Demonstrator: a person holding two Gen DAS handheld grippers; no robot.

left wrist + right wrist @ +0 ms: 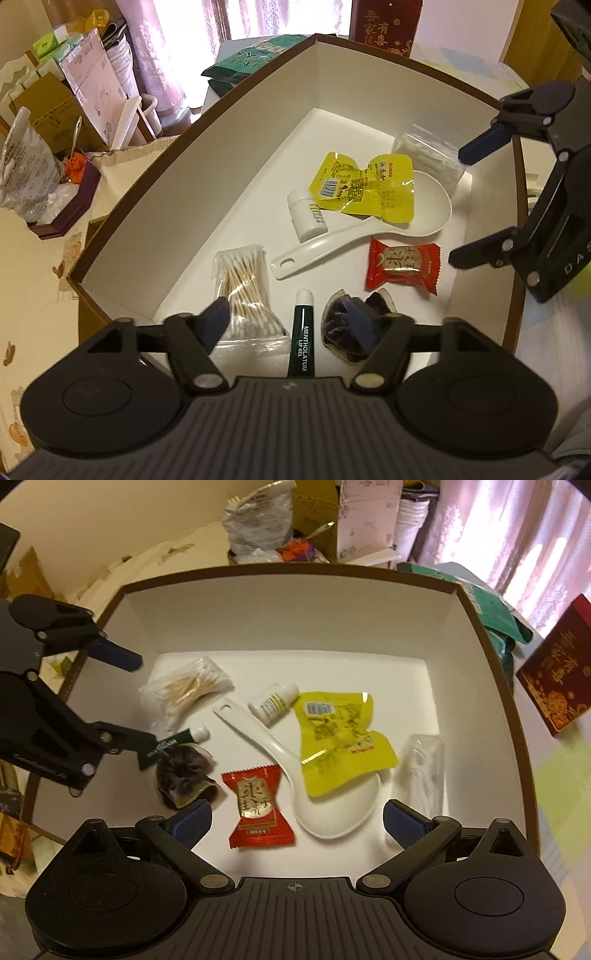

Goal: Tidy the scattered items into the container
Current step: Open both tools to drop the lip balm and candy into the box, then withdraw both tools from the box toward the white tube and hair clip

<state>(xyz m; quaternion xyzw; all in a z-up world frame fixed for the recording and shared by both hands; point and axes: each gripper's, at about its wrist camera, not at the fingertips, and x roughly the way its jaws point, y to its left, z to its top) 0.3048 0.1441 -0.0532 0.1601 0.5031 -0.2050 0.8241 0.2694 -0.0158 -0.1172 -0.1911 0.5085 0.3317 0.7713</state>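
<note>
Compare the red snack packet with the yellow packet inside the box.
The red snack packet is small, squarish and puffed; the yellow packet is larger, flatter and crumpled. The red one lies straight on the box floor beside the white spoon; the yellow one lies over the spoon's bowl. Both are glossy printed wrappers lying inside the box, with neither tool holding them.

Far half of box (288, 609) floor bare, near half crowded by spoon (332, 812), packets

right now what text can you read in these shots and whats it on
"MENTHOLATUM LIP GEL": green tube
"DAS", cut off: right gripper body
Chinese characters, not transcribed: red candy wrapper, dark red box
Too small or blurred: yellow packet, white bottle
</note>
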